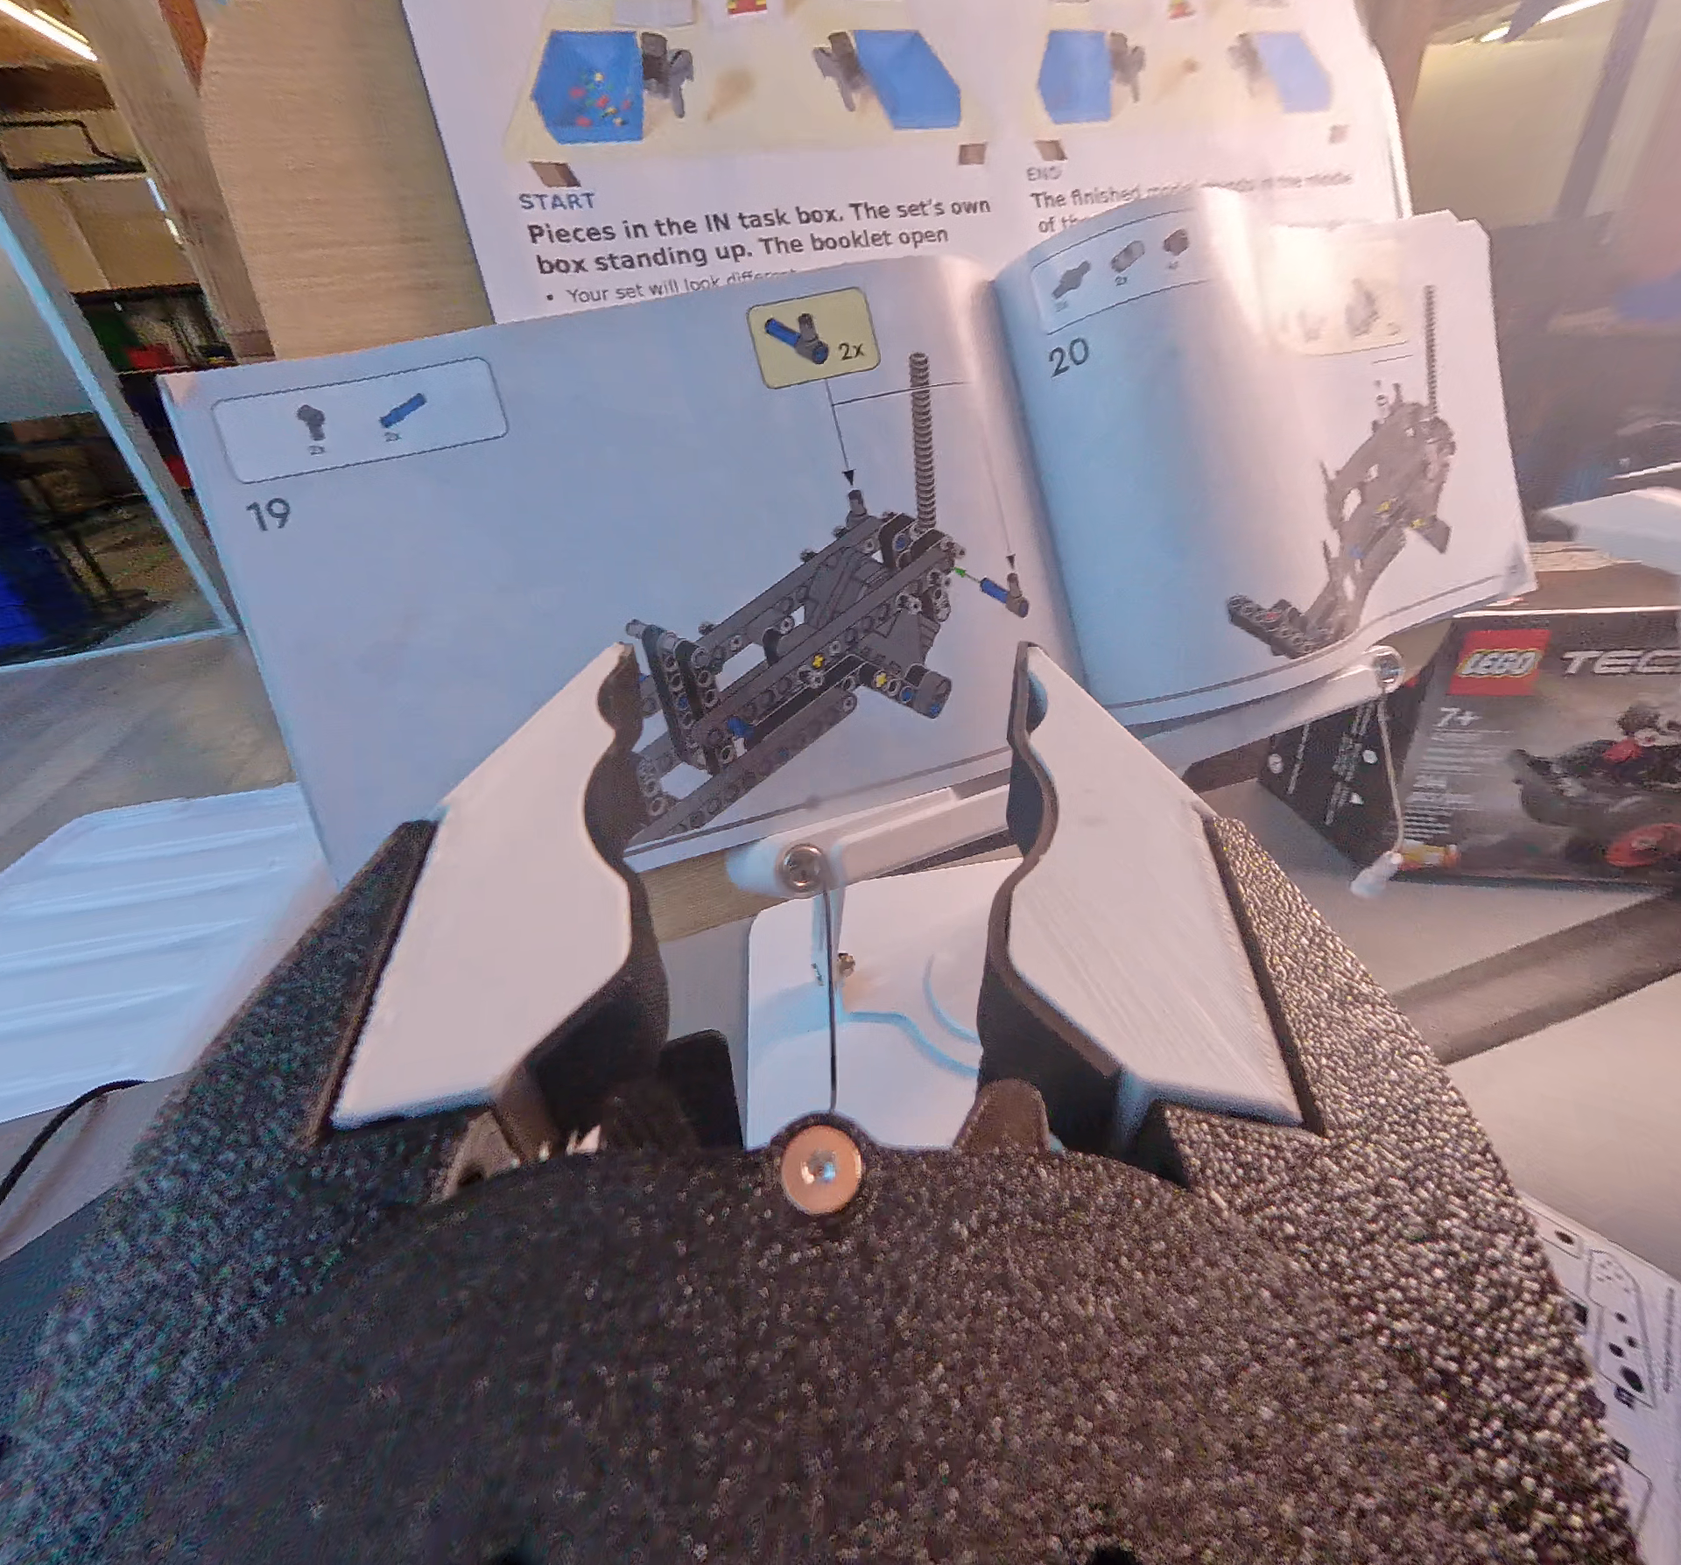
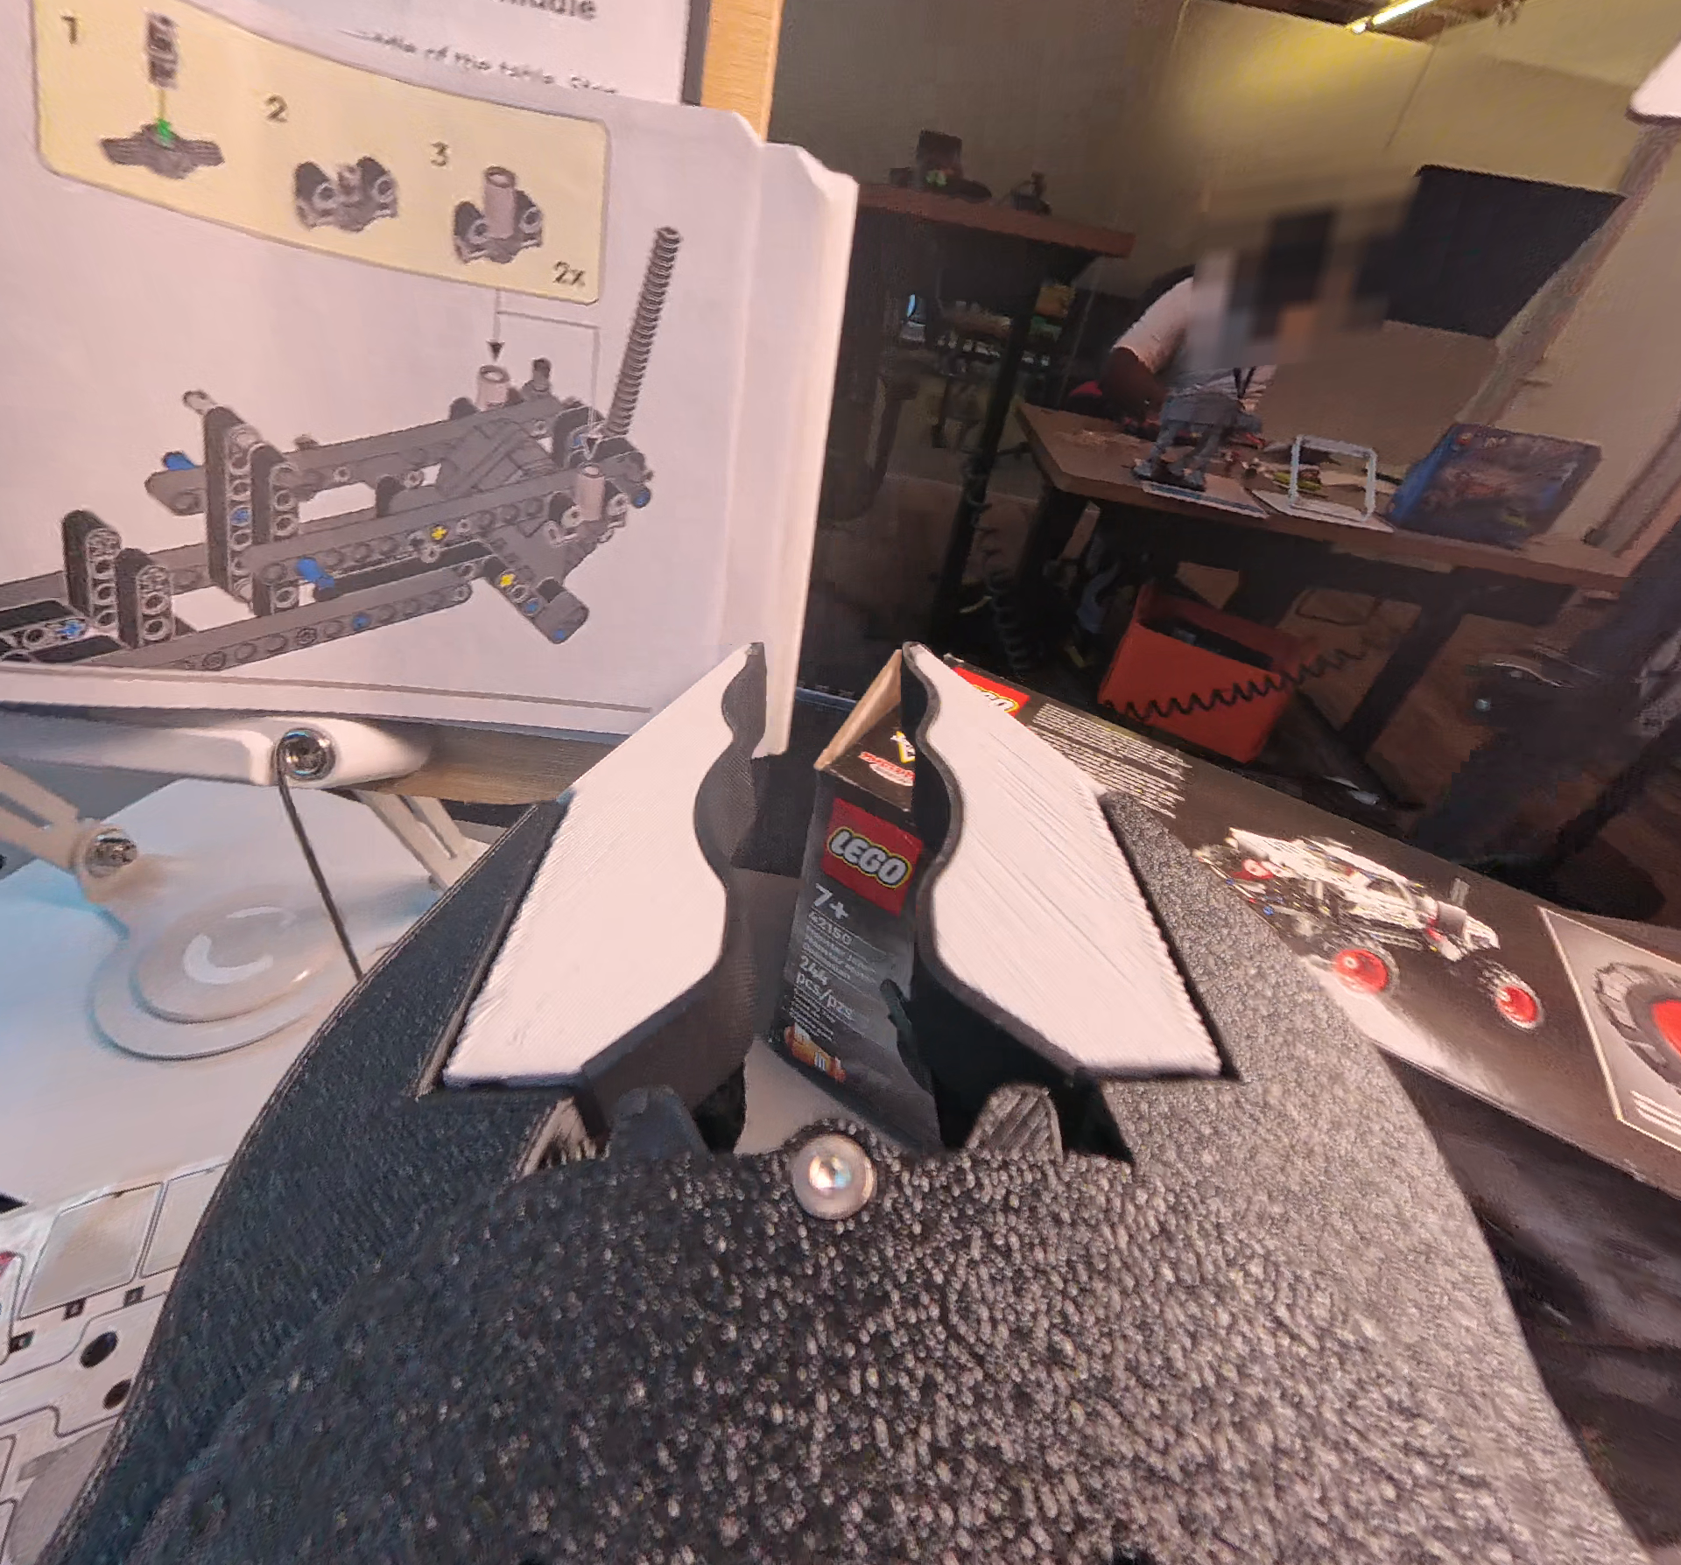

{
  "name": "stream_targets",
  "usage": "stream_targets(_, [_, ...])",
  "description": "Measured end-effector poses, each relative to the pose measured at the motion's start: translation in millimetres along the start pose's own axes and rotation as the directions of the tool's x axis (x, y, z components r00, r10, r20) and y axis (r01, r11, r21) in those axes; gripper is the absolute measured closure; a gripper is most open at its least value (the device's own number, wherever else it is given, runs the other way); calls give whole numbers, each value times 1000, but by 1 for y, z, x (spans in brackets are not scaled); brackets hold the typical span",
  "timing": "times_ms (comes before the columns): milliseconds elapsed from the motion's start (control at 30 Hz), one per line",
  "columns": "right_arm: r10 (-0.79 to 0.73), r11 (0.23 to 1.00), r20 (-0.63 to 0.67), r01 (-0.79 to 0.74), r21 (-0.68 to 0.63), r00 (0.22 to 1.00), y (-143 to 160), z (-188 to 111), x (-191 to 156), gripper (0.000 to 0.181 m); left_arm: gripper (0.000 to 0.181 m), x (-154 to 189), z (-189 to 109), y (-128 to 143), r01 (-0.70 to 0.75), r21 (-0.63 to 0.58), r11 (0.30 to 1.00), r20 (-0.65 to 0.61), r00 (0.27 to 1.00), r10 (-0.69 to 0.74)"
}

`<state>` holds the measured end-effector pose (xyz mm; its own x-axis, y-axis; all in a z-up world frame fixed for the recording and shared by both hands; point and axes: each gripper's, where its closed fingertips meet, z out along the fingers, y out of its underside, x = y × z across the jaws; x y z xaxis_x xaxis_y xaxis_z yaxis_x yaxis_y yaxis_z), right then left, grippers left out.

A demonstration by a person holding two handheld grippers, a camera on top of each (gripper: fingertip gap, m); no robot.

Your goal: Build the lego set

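- left tongs [image 1: 823, 657] spread, empty, raised facing the open booklet [image 1: 637, 539] on its white stand [image 1: 873, 848].
- right tongs [image 2: 832, 657] narrowly apart, empty, right of the booklet, facing the lego box [image 2: 1273, 885].
- the box is partly hidden behind the fingers [image 2: 1028, 876]; no loose pieces show.

Open booklet [image 1: 637, 539] propped on a stand [image 1: 873, 857], dead ahead at twelve o'clock of the left gripper [image 1: 819, 666]. Behind the booklet, at twelve o'clock and higher, a large printed sheet [image 1: 864, 94]. At two to three o'clock of the booklet, a set box [image 1: 1546, 748] on the table [image 1: 1546, 1067]. Stand base [image 2: 209, 976] on the table below the booklet's lower edge. From the right gripper [image 2: 832, 666]: booklet at ten o'clock, box dead ahead between the spread fingers, a far table [image 2: 1273, 521] at two o'clock with a person [image 2: 1155, 348] behind it.
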<state>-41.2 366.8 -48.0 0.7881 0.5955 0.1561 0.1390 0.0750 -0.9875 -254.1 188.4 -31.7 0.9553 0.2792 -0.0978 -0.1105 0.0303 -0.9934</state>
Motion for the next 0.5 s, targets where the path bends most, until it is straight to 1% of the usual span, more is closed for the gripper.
stream_targets(67, [51, 998, -11, -50, 47, 999, -10, -10, 8, 151, 92, -5, 2, 4, -6, -6, 1000, 21, 1000, 6])
stream_targets(133, [73, 990, 11, -73, 122, 997, -27, -23, 4, 151, 89, -9, 2, 6, -9, -10, 1000, 32, 999, 9])
stream_targets(167, [75, 983, 47, -82, 165, 996, -37, -29, -4, 151, 89, -9, 3, 8, -11, -15, 1000, 33, 999, 12])
stream_targets(233, [49, 971, 159, -84, 222, 986, -52, -40, -32, 158, 86, -11, 4, 10, -12, -28, 1000, 41, 999, 13])
stream_targets(300, [-3, 979, 260, -51, 200, 966, -51, -40, -66, 159, 83, -14, 5, 13, -18, -40, 999, 59, 998, 20])
stream_targets(367, [-35, 991, 322, -10, 135, 946, -39, -32, -93, 157, 78, -17, 6, 16, -24, -56, 998, 76, 997, 28])
stream_targets(433, [-50, 998, 319, 34, 56, 946, -21, -17, -102, 146, 73, -22, 7, 20, -34, -68, 997, 94, 995, 40])
stream_targets(500, [-52, 999, 281, 52, 6, 958, -7, -5, -97, 140, 72, -23, 7, 24, -41, -80, 996, 92, 995, 48])
